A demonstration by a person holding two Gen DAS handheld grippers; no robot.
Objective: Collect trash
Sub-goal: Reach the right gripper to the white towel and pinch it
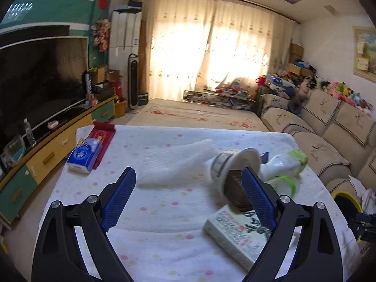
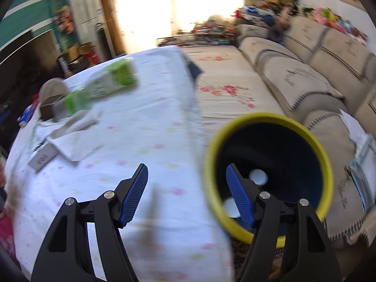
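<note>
A tissue pack (image 1: 83, 157) is seen near the table's (image 1: 164, 211) left edge. The left gripper (image 1: 188, 190) is held over the table with jaws spread, nothing between them. A paper cup (image 1: 231, 164) and green-capped bottles (image 1: 285, 164) lie toward the right edge. The right gripper (image 2: 186, 189), jaws spread and empty, is held above the table's right edge, its right finger over the yellow-rimmed bin (image 2: 326, 164).

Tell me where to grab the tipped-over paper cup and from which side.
Grip the tipped paper cup with printed sides across its side wall, coming from above with the open left tool. It lies on its side, so the curved wall is exposed; green-capped plastic bottles crowd its right.
</note>
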